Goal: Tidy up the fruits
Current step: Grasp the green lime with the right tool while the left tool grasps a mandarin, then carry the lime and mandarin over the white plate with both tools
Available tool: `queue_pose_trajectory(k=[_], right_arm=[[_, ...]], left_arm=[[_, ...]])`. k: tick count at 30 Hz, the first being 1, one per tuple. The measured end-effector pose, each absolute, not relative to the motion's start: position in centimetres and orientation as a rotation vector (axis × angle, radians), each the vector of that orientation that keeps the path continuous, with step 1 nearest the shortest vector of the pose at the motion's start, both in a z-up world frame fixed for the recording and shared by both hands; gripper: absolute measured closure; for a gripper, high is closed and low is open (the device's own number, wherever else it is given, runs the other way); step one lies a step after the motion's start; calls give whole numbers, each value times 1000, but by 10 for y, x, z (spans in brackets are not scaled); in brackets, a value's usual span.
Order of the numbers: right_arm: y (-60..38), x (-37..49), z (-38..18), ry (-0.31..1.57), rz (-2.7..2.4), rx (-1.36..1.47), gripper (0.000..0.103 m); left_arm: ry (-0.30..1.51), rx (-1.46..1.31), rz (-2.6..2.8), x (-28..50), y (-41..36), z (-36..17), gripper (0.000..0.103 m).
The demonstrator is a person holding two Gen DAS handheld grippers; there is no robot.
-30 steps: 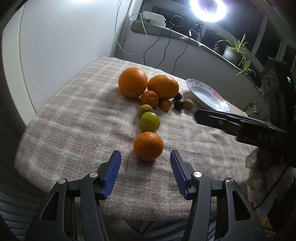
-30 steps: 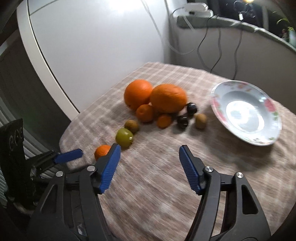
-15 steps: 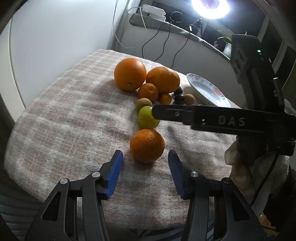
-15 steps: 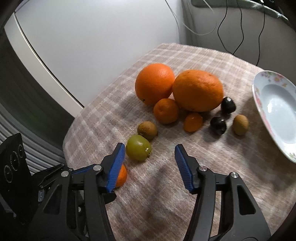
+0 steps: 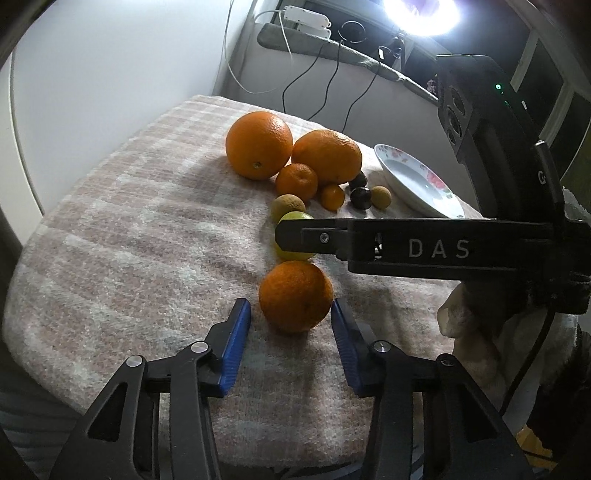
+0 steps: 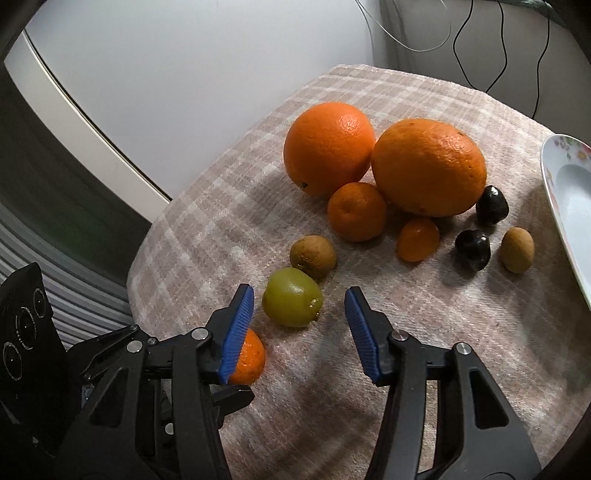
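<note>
Fruits lie on a checked cloth. A mandarin (image 5: 295,295) sits nearest, between the tips of my open left gripper (image 5: 291,314), not touched; it also shows in the right wrist view (image 6: 248,357). A green lime (image 6: 292,302) lies just ahead of my open right gripper (image 6: 300,297), whose finger (image 5: 314,240) crosses in front of the lime (image 5: 293,218) in the left wrist view. Behind are a brown kiwi (image 6: 313,256), two big oranges (image 6: 329,147) (image 6: 428,167), small mandarins (image 6: 357,211), two dark fruits (image 6: 472,249) and another kiwi (image 6: 517,249).
A white flowered plate (image 6: 569,192) stands at the right, also in the left wrist view (image 5: 417,181). The cloth-covered table (image 5: 147,236) ends close at the left and front. Cables and a bright lamp (image 5: 421,11) are behind it.
Both grippers moved forward: the left so its tips flank the near mandarin, the right down and left toward the lime. Both stayed open.
</note>
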State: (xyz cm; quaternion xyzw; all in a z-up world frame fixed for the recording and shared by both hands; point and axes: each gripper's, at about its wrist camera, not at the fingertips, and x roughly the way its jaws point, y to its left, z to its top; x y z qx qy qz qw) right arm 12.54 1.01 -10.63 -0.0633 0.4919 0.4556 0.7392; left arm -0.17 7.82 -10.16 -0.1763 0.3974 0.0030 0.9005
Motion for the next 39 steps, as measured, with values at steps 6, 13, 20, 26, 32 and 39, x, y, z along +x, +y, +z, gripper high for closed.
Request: queue_pose_trajectory(k=[6,13,20,26,32,39], right_arm=[[12,125,-107,1096,1015,-127,68],[9,125,-106,1093,1013,-117,71],[-4,127,-102,1084,996,-90,71],[-21,131,-96,1067,977,-68,71],[-39,137,-94,1054,952,-50,71],[-58,141,-94,1041,922,-36,71]], left_arm=[[819,-361,-2,2,77,-101,65],[813,-371,-4,2,77,-102,66],[807,-363,3,-1,74,-100,66],[804,-359,2,0,71,-98,66],[801,-345,-8,5,64,-94,66],[793,-331,-24,12,58,-89,66]])
